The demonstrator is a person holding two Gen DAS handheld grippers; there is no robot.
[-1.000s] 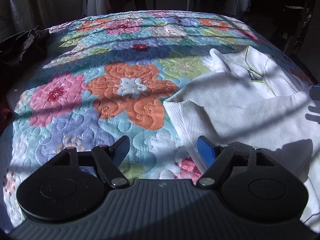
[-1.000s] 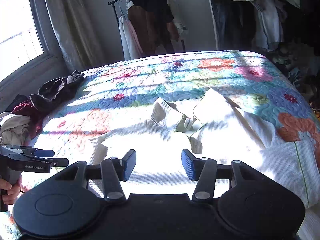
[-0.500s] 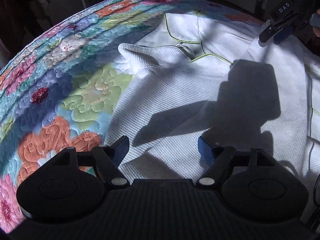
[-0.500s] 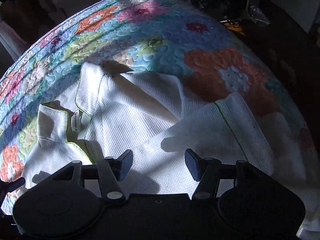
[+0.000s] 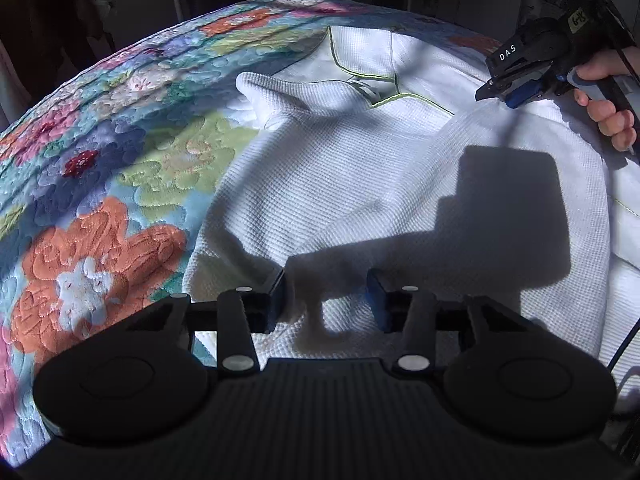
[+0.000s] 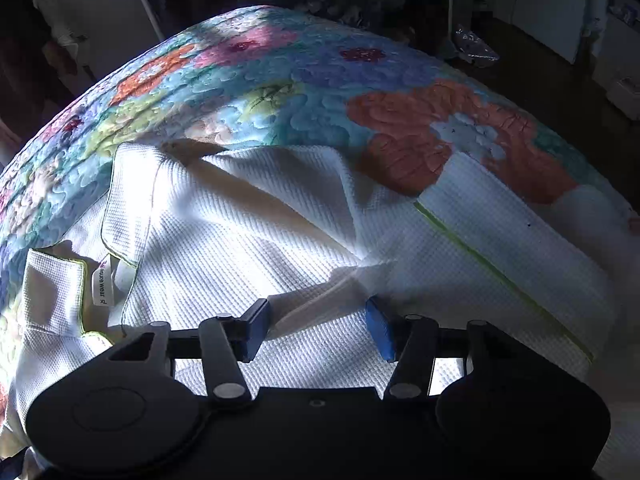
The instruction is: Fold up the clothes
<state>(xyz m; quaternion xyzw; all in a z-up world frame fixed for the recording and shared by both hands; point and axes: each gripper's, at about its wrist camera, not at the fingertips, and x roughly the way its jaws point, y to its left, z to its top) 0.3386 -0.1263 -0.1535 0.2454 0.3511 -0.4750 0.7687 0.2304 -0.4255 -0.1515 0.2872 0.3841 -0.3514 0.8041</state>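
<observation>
A white waffle-knit shirt (image 5: 360, 168) with lime-green trim lies spread on the flowered quilt (image 5: 120, 160). My left gripper (image 5: 327, 300) points down onto the shirt's near edge. Its jaws are closing, with a low bunch of cloth between the pads, which do not clearly press it. In the right wrist view my right gripper (image 6: 316, 324) is down on the shirt (image 6: 240, 240) beside the sleeve (image 6: 500, 248). Its jaws are closing around a raised ridge of cloth. A hand (image 5: 608, 108) holds the right gripper (image 5: 496, 94) at the shirt's far right.
The collar and its label (image 6: 100, 284) lie to the left in the right wrist view. The quilt (image 6: 280, 92) curves away to the bed's edges. Beyond them the room is dark, with hanging clothes and a bag on the floor (image 6: 476, 46).
Both grippers have sunk and tilted down onto the shirt, and the views have swung from the room to the cloth. Both pairs of jaws have narrowed around cloth.
</observation>
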